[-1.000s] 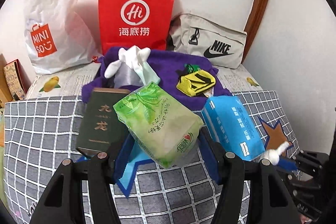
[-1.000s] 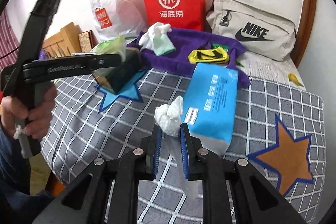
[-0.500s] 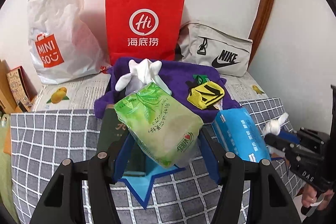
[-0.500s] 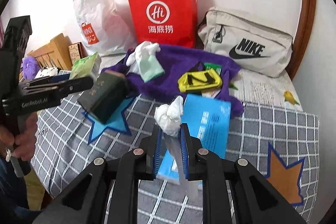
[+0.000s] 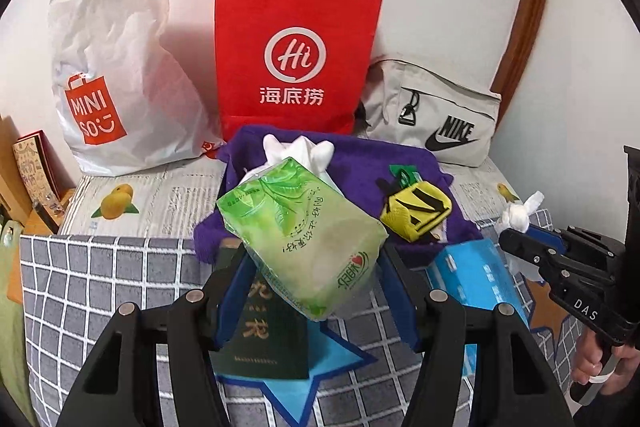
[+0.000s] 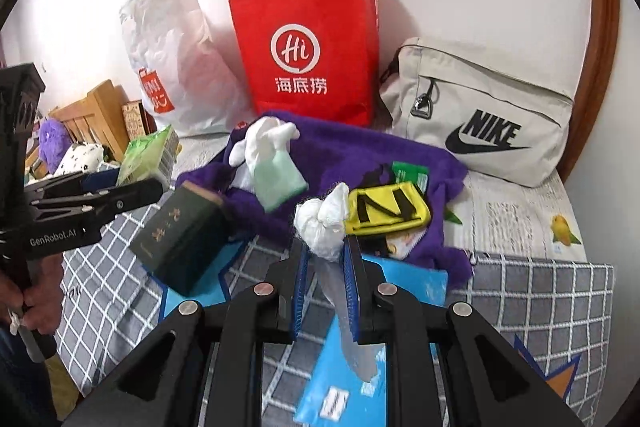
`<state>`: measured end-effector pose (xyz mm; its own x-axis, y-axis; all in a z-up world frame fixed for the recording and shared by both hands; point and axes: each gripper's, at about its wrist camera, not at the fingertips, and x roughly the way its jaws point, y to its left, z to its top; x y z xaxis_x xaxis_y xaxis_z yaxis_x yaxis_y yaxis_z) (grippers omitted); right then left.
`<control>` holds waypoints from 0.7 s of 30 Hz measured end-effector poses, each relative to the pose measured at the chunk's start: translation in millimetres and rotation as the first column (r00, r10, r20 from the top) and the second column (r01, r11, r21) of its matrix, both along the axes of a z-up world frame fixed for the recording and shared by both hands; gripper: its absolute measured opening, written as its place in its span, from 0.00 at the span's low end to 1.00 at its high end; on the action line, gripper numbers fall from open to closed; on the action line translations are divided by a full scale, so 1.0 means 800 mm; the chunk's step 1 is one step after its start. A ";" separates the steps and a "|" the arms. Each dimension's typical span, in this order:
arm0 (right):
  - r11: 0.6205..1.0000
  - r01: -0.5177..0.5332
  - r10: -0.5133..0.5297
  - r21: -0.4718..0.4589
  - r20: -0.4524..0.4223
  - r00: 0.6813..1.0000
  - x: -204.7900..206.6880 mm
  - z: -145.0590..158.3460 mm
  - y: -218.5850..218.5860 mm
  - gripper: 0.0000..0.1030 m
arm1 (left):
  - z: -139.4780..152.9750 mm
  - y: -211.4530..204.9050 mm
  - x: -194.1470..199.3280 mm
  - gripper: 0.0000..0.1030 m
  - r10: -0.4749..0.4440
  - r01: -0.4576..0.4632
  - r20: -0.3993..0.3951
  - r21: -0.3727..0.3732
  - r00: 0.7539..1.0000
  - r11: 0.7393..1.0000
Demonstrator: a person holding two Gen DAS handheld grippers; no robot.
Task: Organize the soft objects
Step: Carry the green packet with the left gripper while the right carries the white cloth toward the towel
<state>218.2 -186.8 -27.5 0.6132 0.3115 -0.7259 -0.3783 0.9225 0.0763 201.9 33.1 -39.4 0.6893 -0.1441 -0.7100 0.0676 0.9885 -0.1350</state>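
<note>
Blue tissue pack [image 6: 352,367] partly behind the jaws, its label too blurred.

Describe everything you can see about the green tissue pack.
The green tissue pack is a soft, glossy plastic-wrapped block printed with leaves, dark lettering and a small red heart logo. The left claw clamps it between its blue pads, tilted, off the bed. It hangs above the dark green box and in front of the purple blanket.

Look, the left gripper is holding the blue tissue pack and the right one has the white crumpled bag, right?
Not quite. The left gripper holds the green tissue pack, as the left wrist view shows; the blue tissue pack lies on the bed. The right gripper does hold the white crumpled bag.
</note>
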 end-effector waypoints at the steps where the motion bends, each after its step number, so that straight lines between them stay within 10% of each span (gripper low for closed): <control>1: 1.000 0.003 -0.003 0.002 0.001 1.000 0.005 0.000 0.001 0.17 | 0.000 0.001 0.003 0.58 0.001 -0.001 0.000 0.002 1.000 1.000; 21: 0.999 0.045 -0.043 0.022 -0.050 0.998 0.121 -0.031 -0.012 0.17 | -0.026 -0.018 0.108 0.58 -0.038 0.039 -0.055 0.023 0.998 0.999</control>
<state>315.0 -196.1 -52.0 0.5904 0.3018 -0.7486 -0.3326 0.9360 0.1150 288.2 18.8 -60.6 0.6437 -0.1524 -0.7499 0.0990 0.9883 -0.1159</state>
